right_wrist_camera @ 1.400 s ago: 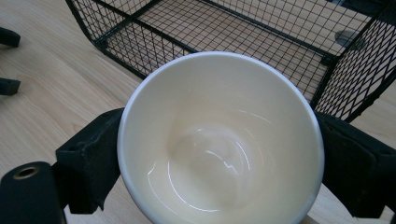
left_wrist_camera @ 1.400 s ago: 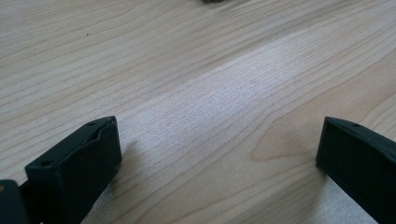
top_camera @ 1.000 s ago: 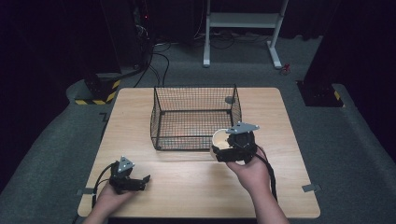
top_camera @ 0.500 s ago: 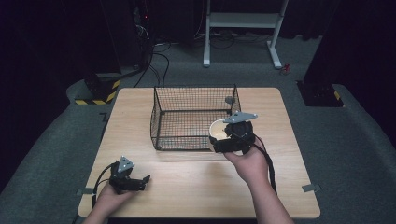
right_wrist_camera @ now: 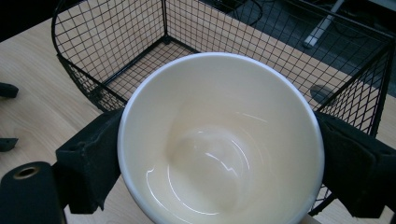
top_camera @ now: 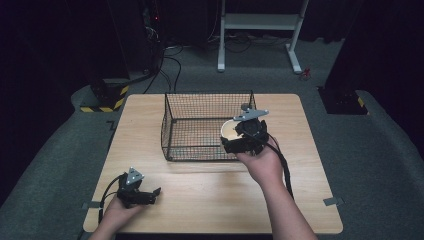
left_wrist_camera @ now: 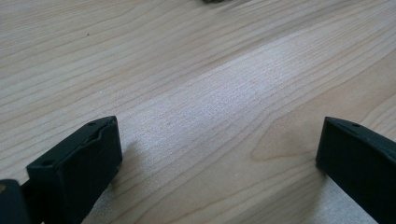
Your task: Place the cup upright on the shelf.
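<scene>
1. Cup [right_wrist_camera: 219, 140], cream-white and glossy, sits clamped between the 2 black jaws of the right gripper [top_camera: 246, 134]; its inside looks empty, with light glinting off the rounded bottom and a smooth, unchipped rim.
2. In the high view the cup [top_camera: 230, 129] is held at the basket's near right corner, above the rim, its mouth tipped toward the person's side.
3. The wire basket [top_camera: 207, 126] is black mesh, rectangular and open-topped, standing in the middle of the wooden table [top_camera: 310, 165]; through the mesh its floor shows nothing but the wood beneath.
4. From the right gripper view the basket [right_wrist_camera: 116, 42] spreads out behind and below the cup, its near wire edge just under the cup's wall.
5. The right hand [top_camera: 261, 162] grips its tool from behind, with a black cable running back along the forearm.
6. The left gripper [top_camera: 134, 189] rests low at the table's near left corner, well apart from the basket, its jaws standing wide apart with only bare wood grain between them in its own view.
7. Beyond the table lie grey floor, a white stand's legs [top_camera: 257, 30], loose cables and a yellow-and-black striped block [top_camera: 107, 102].
8. No writing or brand can be read on anything.
</scene>
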`<state>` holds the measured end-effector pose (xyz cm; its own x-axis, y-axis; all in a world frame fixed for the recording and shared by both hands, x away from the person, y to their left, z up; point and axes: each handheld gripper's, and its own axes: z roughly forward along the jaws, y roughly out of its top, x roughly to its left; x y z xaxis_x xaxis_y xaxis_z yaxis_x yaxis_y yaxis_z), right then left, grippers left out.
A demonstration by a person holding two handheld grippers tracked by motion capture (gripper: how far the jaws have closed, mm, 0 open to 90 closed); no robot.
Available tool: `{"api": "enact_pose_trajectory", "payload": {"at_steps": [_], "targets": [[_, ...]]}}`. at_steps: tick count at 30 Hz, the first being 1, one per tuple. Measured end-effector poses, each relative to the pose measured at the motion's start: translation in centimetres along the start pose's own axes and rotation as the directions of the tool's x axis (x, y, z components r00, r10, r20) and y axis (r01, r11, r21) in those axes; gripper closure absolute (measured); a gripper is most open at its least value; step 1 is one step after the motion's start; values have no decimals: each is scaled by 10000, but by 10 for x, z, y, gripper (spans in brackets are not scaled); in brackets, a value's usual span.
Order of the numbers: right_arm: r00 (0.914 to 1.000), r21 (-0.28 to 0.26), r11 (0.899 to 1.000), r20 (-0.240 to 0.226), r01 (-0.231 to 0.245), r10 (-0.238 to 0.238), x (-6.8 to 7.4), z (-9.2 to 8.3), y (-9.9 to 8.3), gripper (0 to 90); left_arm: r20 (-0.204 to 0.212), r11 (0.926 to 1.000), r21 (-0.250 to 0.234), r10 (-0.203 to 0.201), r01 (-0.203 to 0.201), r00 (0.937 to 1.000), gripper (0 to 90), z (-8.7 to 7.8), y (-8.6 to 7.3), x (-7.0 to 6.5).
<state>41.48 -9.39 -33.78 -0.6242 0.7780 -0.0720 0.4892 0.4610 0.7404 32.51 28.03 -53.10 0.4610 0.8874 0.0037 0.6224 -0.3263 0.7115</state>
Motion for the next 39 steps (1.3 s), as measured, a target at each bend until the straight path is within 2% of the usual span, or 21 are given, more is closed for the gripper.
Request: {"api": "enact_pose_trajectory", "payload": {"at_steps": [9,19,25,34,39], "targets": [[9999,-56,9999,43,109,-109,0,7,13,98,3,10000,-3,-1,1,10000,5,0,0,0],[10000,-246,9997,-10,78,-78,-1,21,30,98,19,10000,27,24,-24,10000,6,0,0,0],[9999,-187,9998,145,36,-33,-4,36,42,98,13,10000,14,30,-30,10000,6,0,0,0],[9991,-19,10000,411,-49,50,-10,58,49,98,30,10000,41,60,-60,10000,5,0,0,0],[9991,-5,9999,402,-124,124,-10,66,53,98,34,10000,35,66,-67,10000,5,0,0,1]]}}
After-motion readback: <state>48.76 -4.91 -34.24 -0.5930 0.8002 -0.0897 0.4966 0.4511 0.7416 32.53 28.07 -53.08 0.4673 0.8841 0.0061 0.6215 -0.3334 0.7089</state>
